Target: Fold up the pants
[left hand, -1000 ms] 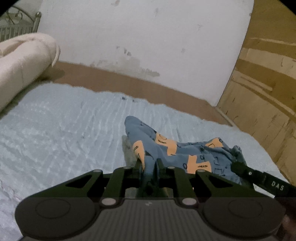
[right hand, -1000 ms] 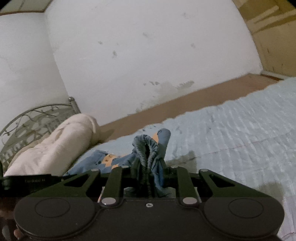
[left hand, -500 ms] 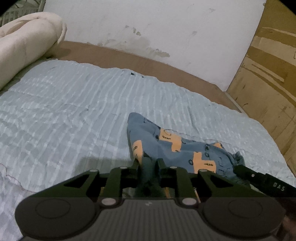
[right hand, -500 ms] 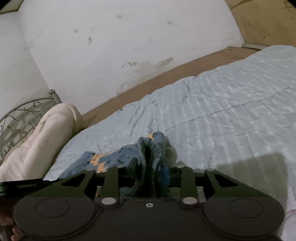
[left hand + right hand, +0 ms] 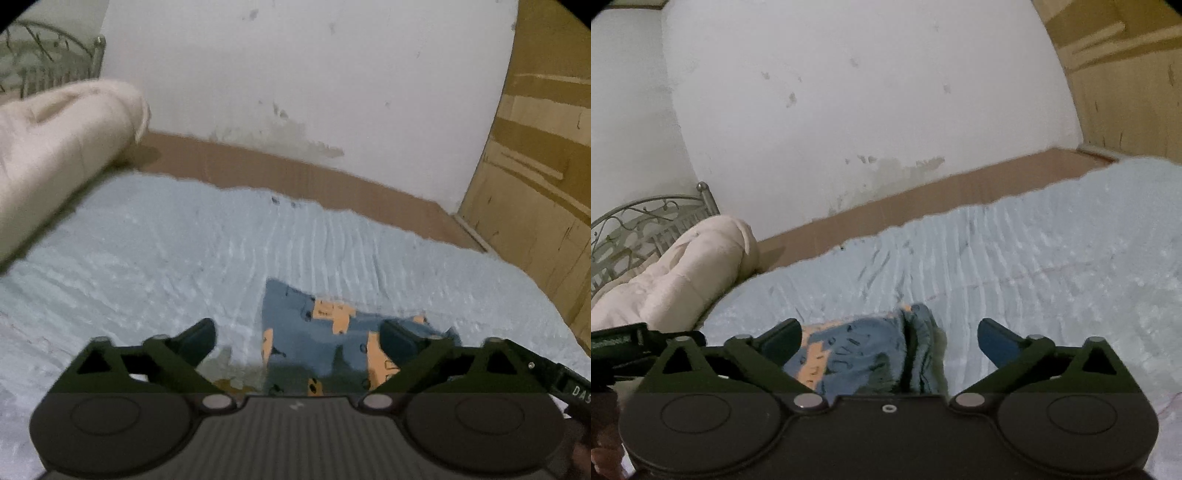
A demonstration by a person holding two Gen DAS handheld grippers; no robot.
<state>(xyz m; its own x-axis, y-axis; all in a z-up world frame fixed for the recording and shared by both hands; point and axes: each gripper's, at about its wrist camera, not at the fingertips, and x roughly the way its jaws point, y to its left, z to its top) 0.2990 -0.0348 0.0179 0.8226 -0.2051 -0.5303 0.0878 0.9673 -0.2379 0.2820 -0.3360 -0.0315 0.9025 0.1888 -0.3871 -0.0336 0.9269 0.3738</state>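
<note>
Both claws stand wide apart over a pale blue bedspread (image 5: 155,258) as a fold of small patterned pants (image 5: 325,343) is let go. The left gripper (image 5: 297,334) and the right gripper (image 5: 888,338) have just been opening, and neither pad presses on cloth; the garment lies loose on the bed beneath and between the spread fingers.

The pants, blue with orange patches, sit near the bed's near edge, directly ahead of and below both claws. From the left wrist view the bundle lies mostly toward that claw's right finger (image 5: 402,339), its long axis running across the view toward the right gripper, whose arm shows at the frame's right edge. From the right wrist view the gathered waistband (image 5: 919,332) lies between the fingers, the rest trailing left. Both hands appear about equally near, the left at the leg end and the right at the waist end, though blur makes the exact fold lines hard to read.

A rolled cream duvet (image 5: 683,273) rests at the head end by a metal headboard (image 5: 646,221). No containers are in view.
</note>
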